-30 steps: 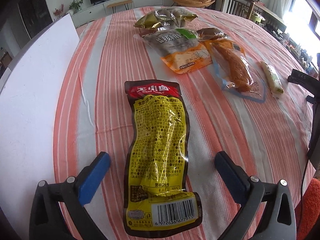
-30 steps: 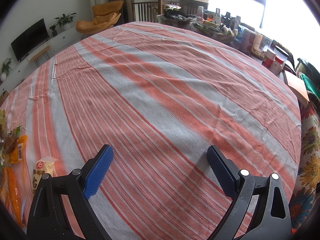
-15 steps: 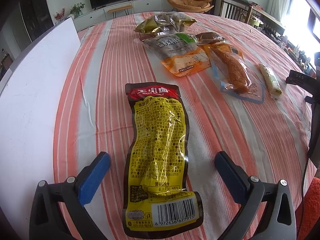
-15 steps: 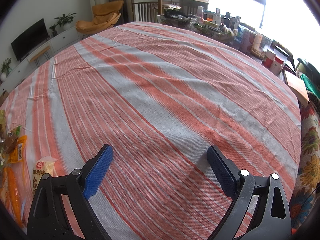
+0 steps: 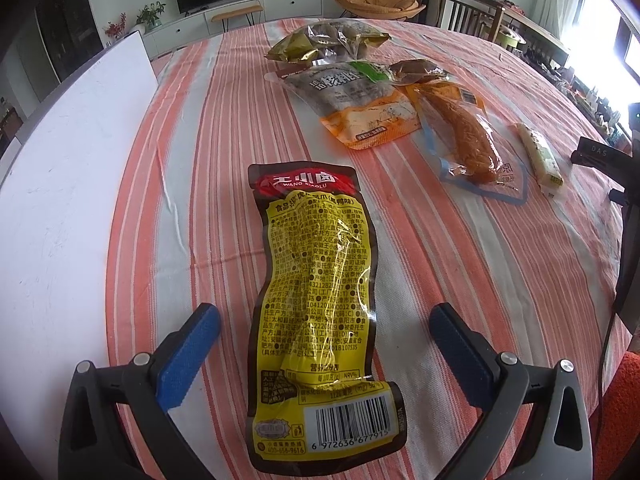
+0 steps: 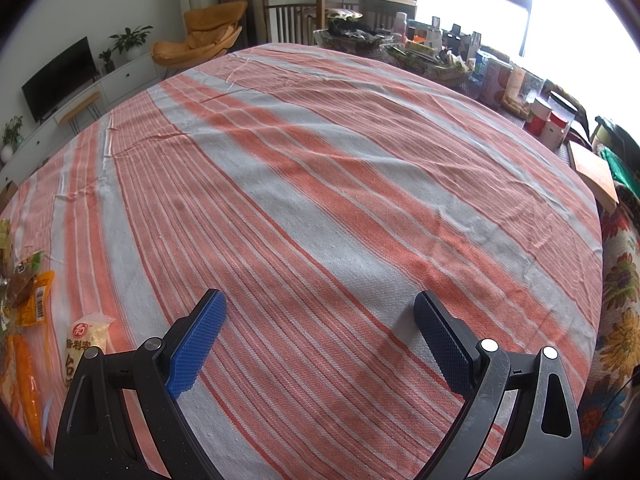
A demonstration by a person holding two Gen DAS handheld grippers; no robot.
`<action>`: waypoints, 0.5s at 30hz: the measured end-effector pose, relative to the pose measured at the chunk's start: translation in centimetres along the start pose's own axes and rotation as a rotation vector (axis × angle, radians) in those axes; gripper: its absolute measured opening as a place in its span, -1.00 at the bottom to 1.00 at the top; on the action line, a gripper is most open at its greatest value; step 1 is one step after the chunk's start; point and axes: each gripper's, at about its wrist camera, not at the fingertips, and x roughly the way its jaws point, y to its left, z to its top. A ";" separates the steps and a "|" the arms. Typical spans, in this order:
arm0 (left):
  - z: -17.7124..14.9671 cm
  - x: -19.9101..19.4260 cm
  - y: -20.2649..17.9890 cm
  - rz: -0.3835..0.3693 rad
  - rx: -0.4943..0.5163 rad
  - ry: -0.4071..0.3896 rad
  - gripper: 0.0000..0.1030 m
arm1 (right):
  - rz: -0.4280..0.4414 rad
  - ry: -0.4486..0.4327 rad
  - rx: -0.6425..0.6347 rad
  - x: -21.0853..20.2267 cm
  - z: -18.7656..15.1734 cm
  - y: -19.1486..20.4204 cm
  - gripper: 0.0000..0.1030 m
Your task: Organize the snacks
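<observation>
**Both tongs wide, yellow pouch between the left pair**

My left gripper (image 5: 324, 328) has its jaws spread wide apart and grips nothing. The yellow snack pouch (image 5: 318, 300) lies flat on the striped tablecloth (image 5: 208, 152) between the two blue pads (image 5: 188, 356), running lengthwise away from me, barcode end nearest, red label end far. I see a gap between the pouch and each pad, so neither touches it. The tool points forward and down at the table.

Farther off and to the right sits the loose pile of other snacks: a gold-wrapped bag (image 5: 320, 42) at the far end, a grey-and-orange bag (image 5: 356, 104) overlapping just nearer, an orange sausage pack (image 5: 468, 136) to its right, and a slim white stick (image 5: 540, 156) lying apart, further right again. A white board (image 5: 68, 184) covers the table's left side.

My right gripper (image 6: 318, 336) is likewise fully spread and holds nothing, hovering over bare cloth (image 6: 320, 184). At its far left edge I catch the white stick (image 6: 86, 340) and the sausage pack (image 6: 26, 376). Jars and cans (image 6: 504, 84) crowd the far right rim.
</observation>
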 end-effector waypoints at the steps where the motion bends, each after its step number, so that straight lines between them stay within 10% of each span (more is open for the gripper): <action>1: 0.0 0.0 0.0 -0.003 0.003 0.004 1.00 | 0.000 0.000 0.000 0.0 0.0 0.0 0.88; 10: -0.2 -0.4 0.1 -0.038 0.056 0.028 0.79 | -0.001 0.000 -0.001 0.0 0.0 0.0 0.88; 13: -0.2 -1.2 -0.3 -0.052 0.083 -0.004 -0.02 | 0.002 0.000 0.003 0.1 0.1 0.0 0.87; 15: -0.2 -1.4 0.0 -0.057 0.066 -0.006 -0.11 | 0.041 0.070 -0.033 0.1 0.6 0.0 0.81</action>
